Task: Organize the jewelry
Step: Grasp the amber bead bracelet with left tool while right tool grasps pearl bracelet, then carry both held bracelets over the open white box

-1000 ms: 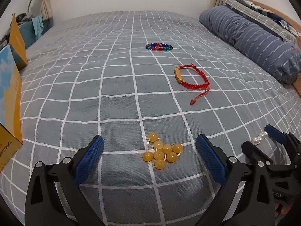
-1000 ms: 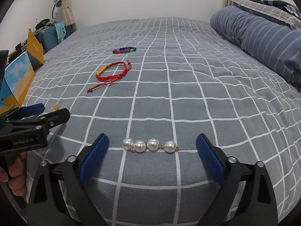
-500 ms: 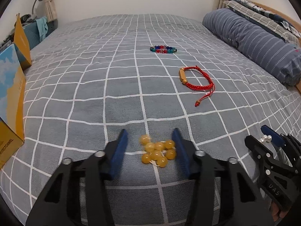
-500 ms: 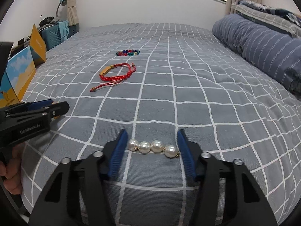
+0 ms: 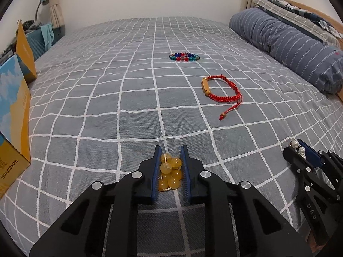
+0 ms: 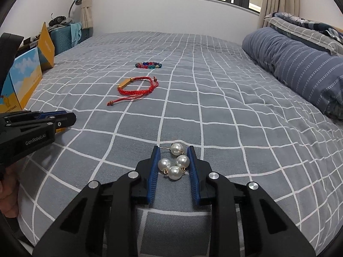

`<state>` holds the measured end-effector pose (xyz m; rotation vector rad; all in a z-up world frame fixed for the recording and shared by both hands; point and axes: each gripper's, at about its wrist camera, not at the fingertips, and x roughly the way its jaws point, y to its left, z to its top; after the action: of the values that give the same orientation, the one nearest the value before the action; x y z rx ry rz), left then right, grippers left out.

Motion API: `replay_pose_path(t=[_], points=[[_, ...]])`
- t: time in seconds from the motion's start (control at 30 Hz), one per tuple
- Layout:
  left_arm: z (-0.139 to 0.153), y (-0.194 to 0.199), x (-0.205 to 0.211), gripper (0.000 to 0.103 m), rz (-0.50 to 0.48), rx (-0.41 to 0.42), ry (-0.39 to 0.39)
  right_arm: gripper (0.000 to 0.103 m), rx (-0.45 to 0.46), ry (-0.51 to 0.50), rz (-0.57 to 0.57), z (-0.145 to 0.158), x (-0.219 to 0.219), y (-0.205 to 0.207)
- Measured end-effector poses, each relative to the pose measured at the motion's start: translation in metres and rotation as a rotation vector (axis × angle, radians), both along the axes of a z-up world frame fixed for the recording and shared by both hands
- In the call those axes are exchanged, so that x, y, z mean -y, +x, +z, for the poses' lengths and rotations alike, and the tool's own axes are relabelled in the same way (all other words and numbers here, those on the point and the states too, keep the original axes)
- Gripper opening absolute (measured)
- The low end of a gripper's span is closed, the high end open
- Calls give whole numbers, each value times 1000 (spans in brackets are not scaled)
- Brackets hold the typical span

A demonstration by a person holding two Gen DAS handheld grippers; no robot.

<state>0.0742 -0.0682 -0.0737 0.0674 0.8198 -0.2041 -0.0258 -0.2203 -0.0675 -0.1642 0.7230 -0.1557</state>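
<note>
Near edge of bed (image 5: 128, 98): left gripper (image 5: 170, 157) closing, pads squeezing bunched amber bead bracelet (image 5: 169, 172). Right gripper (image 6: 174, 156) closing, pinching pearl strand (image 6: 174, 163). Red cord bracelet (image 5: 221, 91) and multicoloured bead bracelet (image 5: 184, 57) lie farther off.

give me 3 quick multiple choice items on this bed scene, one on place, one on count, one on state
1. Which piece lies farthest up the bed?
A) multicoloured bead bracelet
B) red cord bracelet
C) pearl strand

2. How many pearls are between the right gripper pads?
A) two
B) four
C) six

3. What is between the closing left gripper pads?
A) nothing
B) red cord bracelet
C) amber bead bracelet

Key: 1 A, it sits beyond the red one; 2 B, four white pearls show; 3 C, the amber beads are bunched between the blue pads.
</note>
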Motion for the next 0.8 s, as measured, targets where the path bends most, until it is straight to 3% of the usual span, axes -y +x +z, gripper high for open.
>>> replay_pose_path(t=[0.53, 0.57, 0.8], points=[[13, -4, -4, 15, 6, -26, -13, 25, -6, 45, -39, 12, 8, -1], [14, -4, -4, 9, 6, -26, -14, 25, -5, 44, -40, 13, 8, -1], [19, -5, -5, 9, 11, -33, -20, 25, -3, 52, -52, 21, 10, 0]])
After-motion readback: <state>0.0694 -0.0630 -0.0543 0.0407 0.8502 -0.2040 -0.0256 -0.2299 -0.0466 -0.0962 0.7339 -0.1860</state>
